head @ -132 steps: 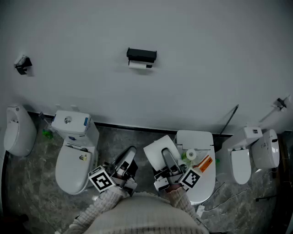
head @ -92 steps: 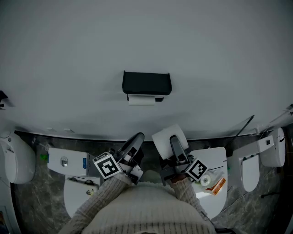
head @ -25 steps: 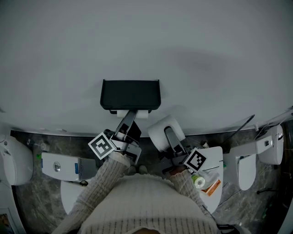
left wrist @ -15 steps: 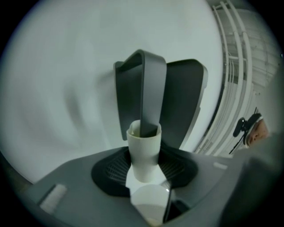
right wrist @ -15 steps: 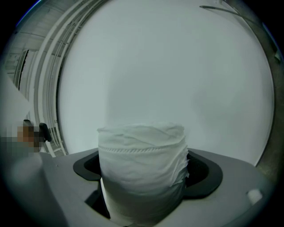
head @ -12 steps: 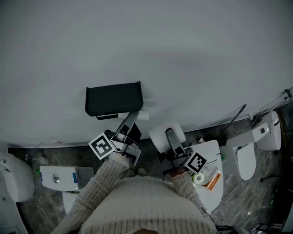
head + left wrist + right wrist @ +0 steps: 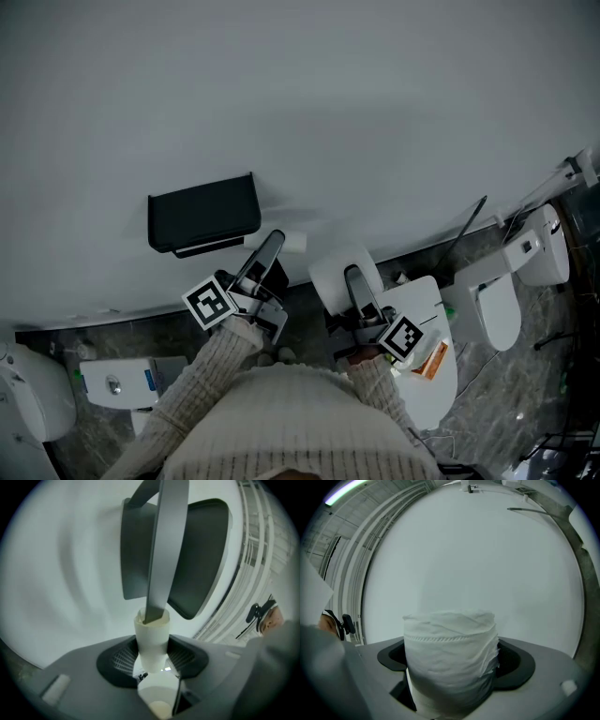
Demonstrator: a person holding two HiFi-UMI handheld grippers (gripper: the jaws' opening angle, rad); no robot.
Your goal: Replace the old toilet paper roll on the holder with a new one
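A black paper holder [image 7: 203, 212] is fixed to the white wall and fills the background of the left gripper view [image 7: 187, 555]. My left gripper [image 7: 277, 242] is shut on the old roll [image 7: 292, 241], a thin, nearly bare white tube [image 7: 152, 639], just right of and below the holder and clear of it. One finger [image 7: 161, 550] comes down onto the tube's top end. My right gripper [image 7: 349, 274] is shut on the new roll [image 7: 337, 267], a full white roll [image 7: 450, 663] that hides its jaws.
A white toilet [image 7: 427, 375] stands below the right gripper, with an orange packet [image 7: 434, 359] on its lid. Another toilet [image 7: 497, 309] is further right, and a cistern [image 7: 117, 380] is at lower left. The floor is dark marbled stone.
The old roll has come out from under the holder to the right, held in my left gripper. The holder has shifted left in the head view. The right gripper still carries the new roll.
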